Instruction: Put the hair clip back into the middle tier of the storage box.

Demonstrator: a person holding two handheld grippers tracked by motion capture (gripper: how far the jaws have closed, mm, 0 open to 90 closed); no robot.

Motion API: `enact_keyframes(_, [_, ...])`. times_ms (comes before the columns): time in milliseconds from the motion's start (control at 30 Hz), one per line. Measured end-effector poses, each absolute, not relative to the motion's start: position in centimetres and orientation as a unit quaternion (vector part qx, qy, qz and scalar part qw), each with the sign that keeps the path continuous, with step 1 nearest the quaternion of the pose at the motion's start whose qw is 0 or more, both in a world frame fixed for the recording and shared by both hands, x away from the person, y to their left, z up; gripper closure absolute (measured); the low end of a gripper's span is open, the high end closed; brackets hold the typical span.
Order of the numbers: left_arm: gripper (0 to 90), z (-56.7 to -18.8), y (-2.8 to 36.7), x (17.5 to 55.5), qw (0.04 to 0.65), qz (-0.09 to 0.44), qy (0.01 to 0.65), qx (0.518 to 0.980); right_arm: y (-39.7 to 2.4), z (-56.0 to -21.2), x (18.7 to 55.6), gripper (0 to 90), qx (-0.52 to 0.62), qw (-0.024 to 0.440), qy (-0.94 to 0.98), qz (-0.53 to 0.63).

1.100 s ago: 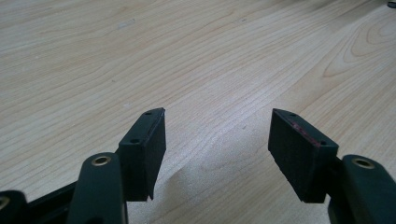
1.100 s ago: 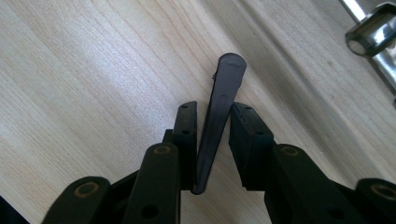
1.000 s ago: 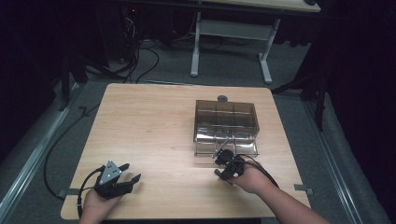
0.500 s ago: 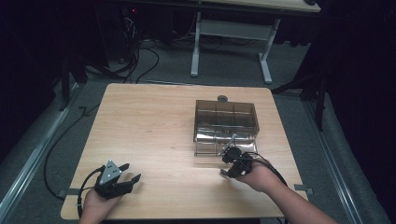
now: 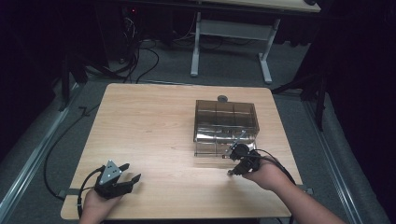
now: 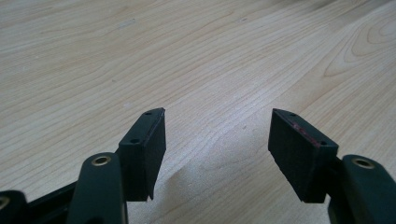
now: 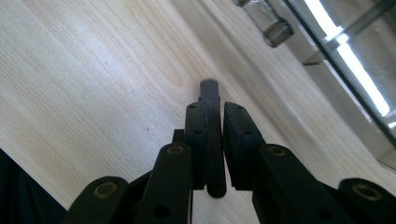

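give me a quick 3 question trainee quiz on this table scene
1. True or false: the left gripper has its jaws closed on a tool.
2. What does the right gripper hold? A) a thin dark rod B) a cloth C) a cup
3. What clear thing with compartments stands on the table just beyond the right gripper?

Key
1. False: its jaws stand apart over bare wood.
2. A: the thin dark rod is clamped between the pads.
3. The clear plastic organizer box.
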State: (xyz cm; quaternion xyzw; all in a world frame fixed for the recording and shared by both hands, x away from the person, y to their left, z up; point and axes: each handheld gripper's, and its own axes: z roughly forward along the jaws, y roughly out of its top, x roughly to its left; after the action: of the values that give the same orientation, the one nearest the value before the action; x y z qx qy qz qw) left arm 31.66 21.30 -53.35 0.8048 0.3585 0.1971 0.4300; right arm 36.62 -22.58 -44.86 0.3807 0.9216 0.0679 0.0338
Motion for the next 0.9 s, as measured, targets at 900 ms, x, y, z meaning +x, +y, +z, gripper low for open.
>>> enact_keyframes(900, [37.2,-53.4,21.3,31.7,0.431,0.195,0.359,0.805,-23.1,-39.5,37.8,80.5,0.384,0.059,0.918,0.074])
